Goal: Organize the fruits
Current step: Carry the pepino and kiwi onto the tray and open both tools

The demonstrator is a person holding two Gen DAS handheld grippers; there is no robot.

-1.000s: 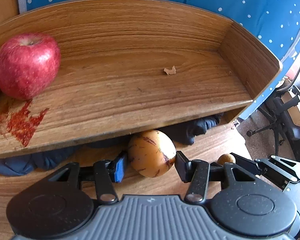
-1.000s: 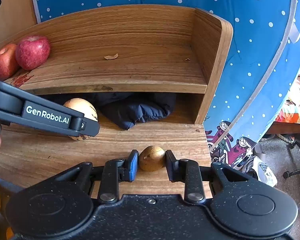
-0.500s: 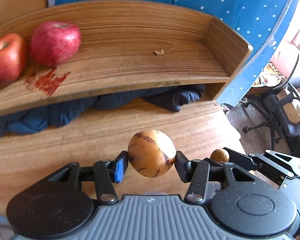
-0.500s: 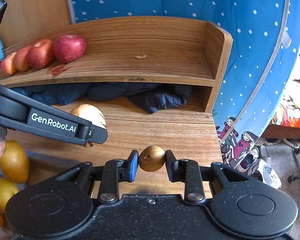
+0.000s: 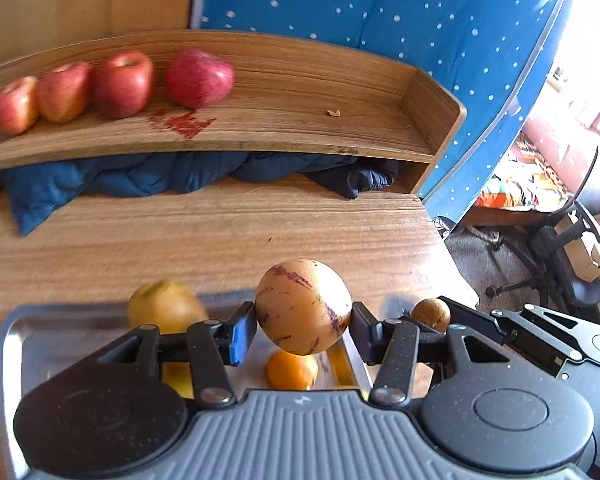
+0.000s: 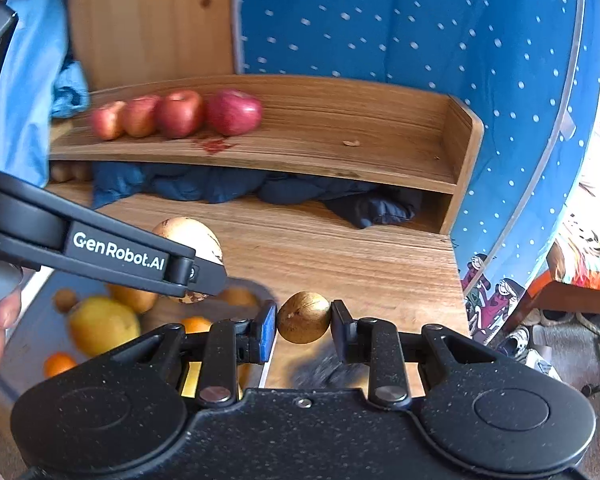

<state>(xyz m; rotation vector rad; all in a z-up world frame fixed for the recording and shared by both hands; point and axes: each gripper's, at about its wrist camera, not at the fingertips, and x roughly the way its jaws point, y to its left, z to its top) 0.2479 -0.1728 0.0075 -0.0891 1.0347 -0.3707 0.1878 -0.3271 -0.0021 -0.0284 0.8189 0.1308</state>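
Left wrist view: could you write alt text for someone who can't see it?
The left claw grips a yellow purple-streaked fruit above a metal tray of yellow and orange fruit on a wooden table. Behind, four red apples line a wooden shelf.

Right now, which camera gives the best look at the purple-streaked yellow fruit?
The left wrist view: the streaked fruit sits centred, unobstructed, between the left gripper's pads. In the right wrist view the left gripper's arm hides most of it.

A purple-streaked yellow melon (image 5: 303, 307) and a small brown fruit (image 6: 303, 317) are held above a tray (image 5: 10, 344) of yellow and orange fruit, four red apples (image 5: 116, 86) lining the shelf (image 5: 300, 136).
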